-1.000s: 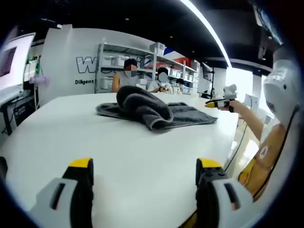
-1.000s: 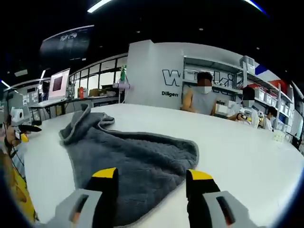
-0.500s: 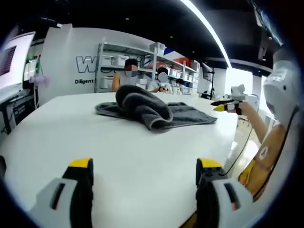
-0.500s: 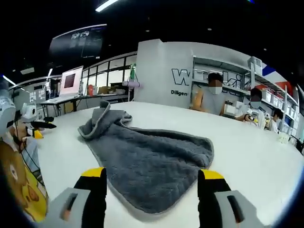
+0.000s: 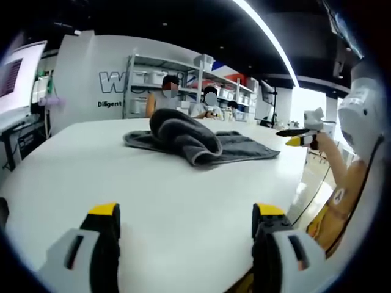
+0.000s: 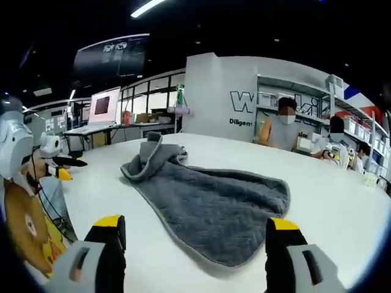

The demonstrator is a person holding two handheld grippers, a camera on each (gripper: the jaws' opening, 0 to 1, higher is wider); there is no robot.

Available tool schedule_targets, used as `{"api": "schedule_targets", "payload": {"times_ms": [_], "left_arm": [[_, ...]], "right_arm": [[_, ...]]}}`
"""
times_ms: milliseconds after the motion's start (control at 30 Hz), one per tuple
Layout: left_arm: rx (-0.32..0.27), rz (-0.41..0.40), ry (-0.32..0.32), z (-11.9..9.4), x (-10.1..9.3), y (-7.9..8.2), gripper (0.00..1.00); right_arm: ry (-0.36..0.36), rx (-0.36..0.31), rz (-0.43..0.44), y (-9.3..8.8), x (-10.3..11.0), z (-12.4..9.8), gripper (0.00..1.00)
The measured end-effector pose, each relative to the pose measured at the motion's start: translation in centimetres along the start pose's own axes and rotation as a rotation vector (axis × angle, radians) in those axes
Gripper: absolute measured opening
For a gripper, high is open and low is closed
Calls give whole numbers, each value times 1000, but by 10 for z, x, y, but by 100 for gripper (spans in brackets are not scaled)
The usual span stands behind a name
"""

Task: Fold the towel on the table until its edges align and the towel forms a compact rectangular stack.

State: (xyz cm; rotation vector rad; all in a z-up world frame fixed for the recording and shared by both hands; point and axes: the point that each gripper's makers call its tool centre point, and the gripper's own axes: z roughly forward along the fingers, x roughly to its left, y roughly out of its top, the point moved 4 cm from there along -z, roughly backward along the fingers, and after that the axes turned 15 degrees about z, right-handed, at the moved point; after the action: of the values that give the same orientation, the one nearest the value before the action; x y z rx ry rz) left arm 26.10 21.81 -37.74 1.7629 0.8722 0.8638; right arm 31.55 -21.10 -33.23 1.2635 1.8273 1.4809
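Observation:
A grey towel [image 5: 198,143] lies crumpled on the white table [image 5: 153,195], one part humped up and the rest spread flat; in the right gripper view the towel [image 6: 214,195] spreads out just beyond my jaws. My left gripper [image 5: 186,235] is open over the bare near side of the table, well short of the towel. My right gripper [image 6: 195,244] is open too, nothing between its yellow-tipped jaws, at the towel's near edge. In the left gripper view the right gripper [image 5: 296,135] is held in a hand beyond the table's right edge. In the right gripper view the left gripper [image 6: 61,163] is at far left.
Shelving [image 5: 183,82] with boxes and two seated people stand behind the table. A grey wall with lettering [image 6: 244,101] rises at the back. Desks with monitors [image 6: 104,107] are at the left. The person's yellow clothing [image 5: 339,201] shows at the right table edge.
The right gripper has drawn back from over the towel toward the table edge, and its jaws have spread wider. The left gripper has not moved.

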Motion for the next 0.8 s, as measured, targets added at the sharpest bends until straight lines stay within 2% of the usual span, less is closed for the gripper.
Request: {"api": "schedule_targets", "payload": {"times_ms": [433,633,800], "left_arm": [[3,8,3,-2,0,1,94],[9,44,0,-1,5,10,94],[23,109,-6,1,15,20,94]], "right_arm": [[6,-17,30,-8,10,-11,99],[-20,-19,40,-14,6,-15,99],[-24,-43,57,-14,5,-21,99]]}}
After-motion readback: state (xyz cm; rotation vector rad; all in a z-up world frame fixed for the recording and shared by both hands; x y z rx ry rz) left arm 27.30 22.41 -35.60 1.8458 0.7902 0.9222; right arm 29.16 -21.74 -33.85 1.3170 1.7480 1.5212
